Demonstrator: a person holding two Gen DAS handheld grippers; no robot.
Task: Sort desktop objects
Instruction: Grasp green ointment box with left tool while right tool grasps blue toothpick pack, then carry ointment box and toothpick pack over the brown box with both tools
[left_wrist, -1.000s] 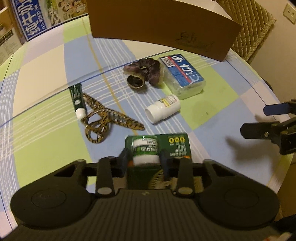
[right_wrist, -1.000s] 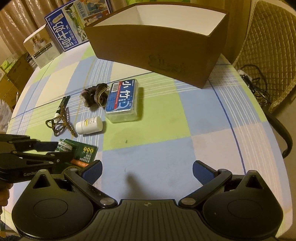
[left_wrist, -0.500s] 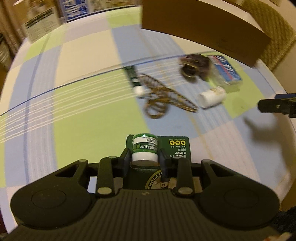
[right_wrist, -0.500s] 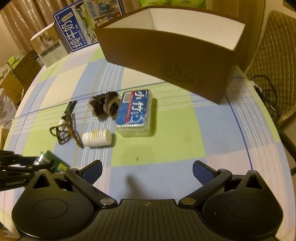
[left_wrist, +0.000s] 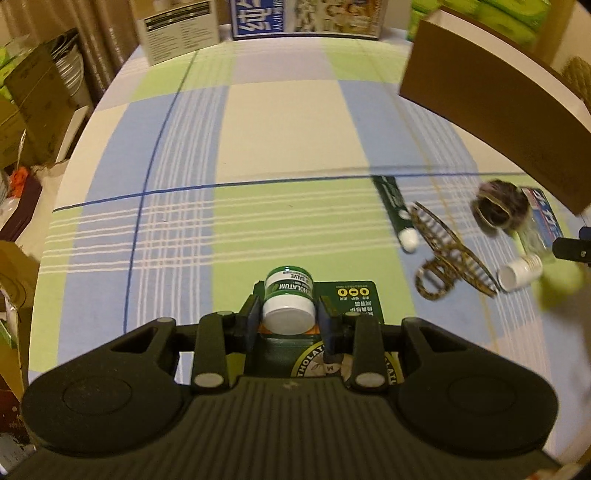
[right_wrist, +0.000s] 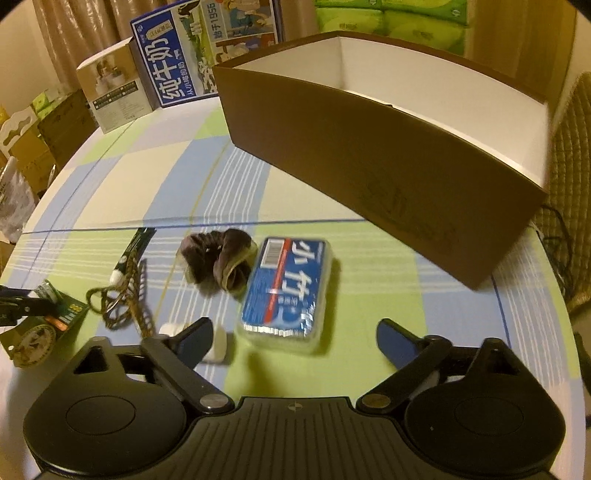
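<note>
My left gripper (left_wrist: 288, 314) is shut on a green Mentholatum salve pack (left_wrist: 291, 299), a small jar on a green card, held above the checked tablecloth; it also shows at the left in the right wrist view (right_wrist: 40, 317). My right gripper (right_wrist: 295, 332) is open and empty, just above the blue tissue pack (right_wrist: 288, 288). Beside the pack lie a dark scrunchie (right_wrist: 218, 262), a white pill bottle (right_wrist: 218, 343), a leopard hair clip (right_wrist: 125, 299) and a green tube (right_wrist: 133, 251). The brown box (right_wrist: 369, 166) stands behind them, open and empty as far as I can see.
A milk carton box (right_wrist: 177, 62) and a small white box (right_wrist: 114, 88) stand at the table's far edge. Cardboard boxes (left_wrist: 33, 107) sit off the left side, and a quilted chair (right_wrist: 576, 199) off the right. The table edge curves close on both sides.
My left gripper has lifted the salve pack and swung left, away from the other objects. My right gripper has moved forward and down toward the tissue pack, still open.
</note>
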